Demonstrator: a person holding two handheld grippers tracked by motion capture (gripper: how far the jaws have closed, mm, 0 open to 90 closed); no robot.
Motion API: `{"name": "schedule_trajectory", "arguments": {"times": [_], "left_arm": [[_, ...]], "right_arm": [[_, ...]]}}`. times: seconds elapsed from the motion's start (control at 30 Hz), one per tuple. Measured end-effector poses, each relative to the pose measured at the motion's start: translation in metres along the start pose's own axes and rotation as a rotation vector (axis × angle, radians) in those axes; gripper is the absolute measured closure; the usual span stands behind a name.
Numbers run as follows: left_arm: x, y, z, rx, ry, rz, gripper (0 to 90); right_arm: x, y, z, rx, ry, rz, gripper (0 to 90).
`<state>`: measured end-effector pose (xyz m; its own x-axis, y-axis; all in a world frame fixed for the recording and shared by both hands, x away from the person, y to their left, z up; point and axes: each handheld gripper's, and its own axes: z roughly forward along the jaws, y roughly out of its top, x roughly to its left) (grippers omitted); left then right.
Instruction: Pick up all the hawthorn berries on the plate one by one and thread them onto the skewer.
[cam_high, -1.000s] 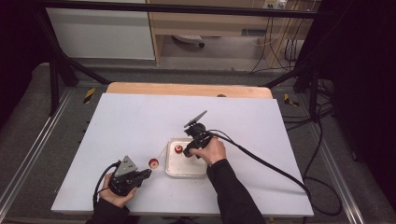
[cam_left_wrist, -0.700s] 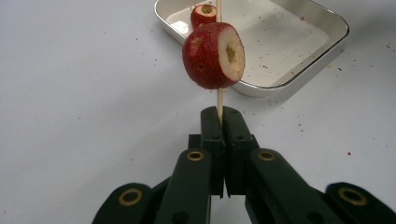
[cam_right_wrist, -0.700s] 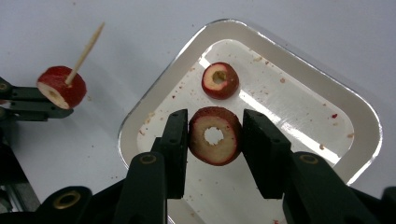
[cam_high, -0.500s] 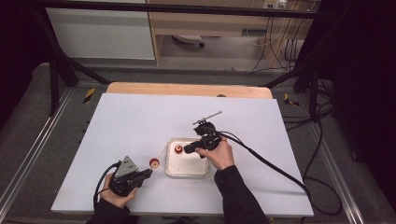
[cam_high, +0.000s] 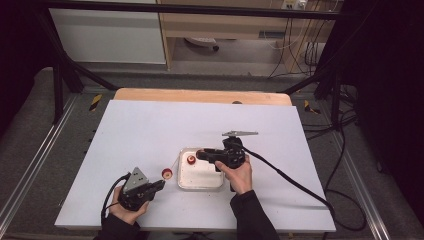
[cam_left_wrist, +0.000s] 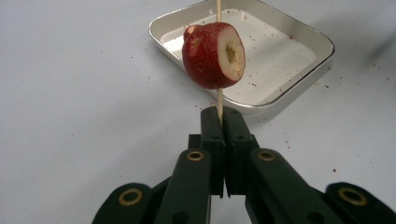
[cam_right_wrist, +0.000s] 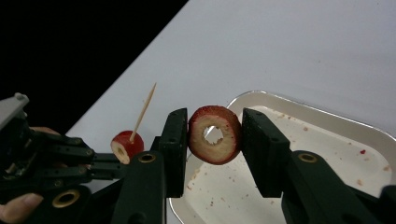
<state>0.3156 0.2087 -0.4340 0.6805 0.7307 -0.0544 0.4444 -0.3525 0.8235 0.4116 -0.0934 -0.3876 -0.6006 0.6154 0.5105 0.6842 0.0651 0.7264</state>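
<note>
Fruit ring (cam_right_wrist: 215, 135), red-skinned and cored, sits pinched between your right gripper (cam_right_wrist: 212, 140) jaws above the tray (cam_right_wrist: 327, 154); your left gripper (cam_left_wrist: 219, 116), jaws closed, grips a skewer (cam_left_wrist: 218, 100) spearing another fruit (cam_left_wrist: 214, 56) just ahead.

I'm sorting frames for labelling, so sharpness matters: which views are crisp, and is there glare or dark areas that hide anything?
Left gripper view: the skewered fruit piece is sharp, and the metal tray behind shows mild sheen, nothing washed out. Right gripper view: the cored fruit ring between the jaws is crisp, while the upper left past the table edge is black. High view: soft and evenly lit on the white table, with dark surroundings.
</note>
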Motion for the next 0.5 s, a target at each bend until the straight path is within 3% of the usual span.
{"name": "schedule_trajectory", "arguments": {"times": [0.23, 0.5], "left_arm": [[-0.005, 0.002, 0.001, -0.020, 0.001, -0.008, 88.3], [-0.013, 0.006, 0.005, -0.030, 0.006, -0.032, 88.3]], "right_arm": [[-0.002, -0.010, -0.003, -0.129, 0.049, 0.053, 62.6], [0.000, -0.013, -0.002, -0.253, 0.067, 0.070, 62.6]]}}
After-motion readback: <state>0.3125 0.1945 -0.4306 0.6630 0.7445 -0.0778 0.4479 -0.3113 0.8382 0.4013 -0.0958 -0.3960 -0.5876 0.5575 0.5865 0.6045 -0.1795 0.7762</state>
